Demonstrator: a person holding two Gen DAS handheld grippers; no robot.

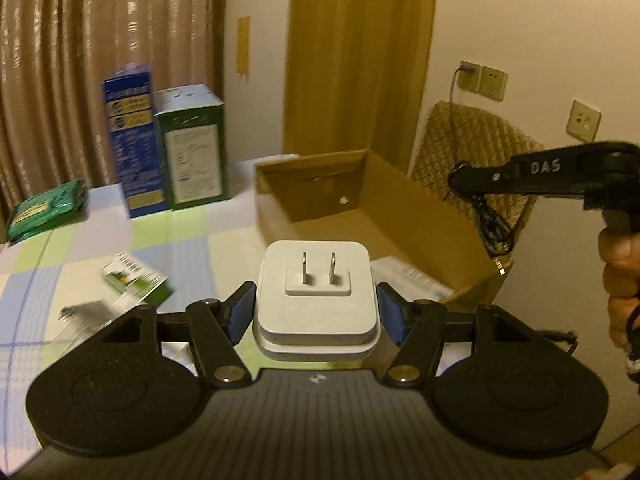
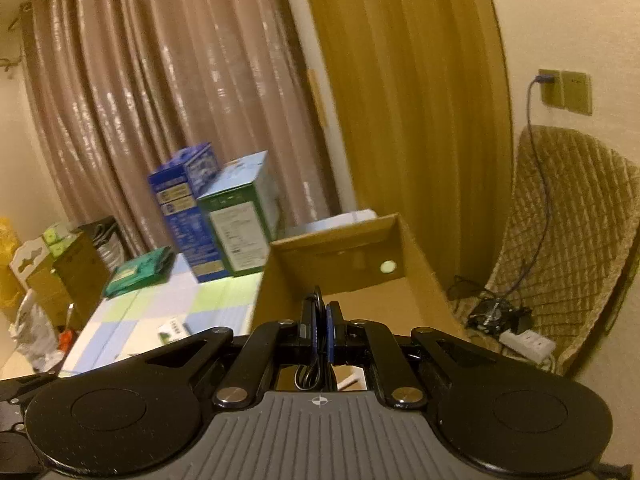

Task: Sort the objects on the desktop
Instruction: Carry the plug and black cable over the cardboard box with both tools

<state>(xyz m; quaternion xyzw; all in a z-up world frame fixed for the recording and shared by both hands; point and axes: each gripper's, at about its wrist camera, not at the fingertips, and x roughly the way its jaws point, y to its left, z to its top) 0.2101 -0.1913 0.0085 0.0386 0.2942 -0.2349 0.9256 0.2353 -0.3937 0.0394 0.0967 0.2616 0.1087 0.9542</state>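
My left gripper [image 1: 316, 308] is shut on a white power adapter [image 1: 316, 300], its two metal prongs facing the camera, held above the checked tablecloth just in front of an open cardboard box [image 1: 360, 216]. My right gripper [image 2: 320, 328] is shut on a black cable [image 2: 316, 360], whose loops hang down between the fingers. In the left wrist view the right gripper [image 1: 464, 180] reaches in from the right over the box with the black cable [image 1: 492, 228] dangling from it. The box [image 2: 344, 256] lies right ahead in the right wrist view.
A blue carton [image 1: 132, 140] and a green carton [image 1: 192, 144] stand at the back of the table. A green packet [image 1: 44, 212] lies at the far left. A small green-and-white box [image 1: 136, 284] lies on the cloth. A woven chair [image 2: 560, 224] with a power strip [image 2: 528, 340] stands right.
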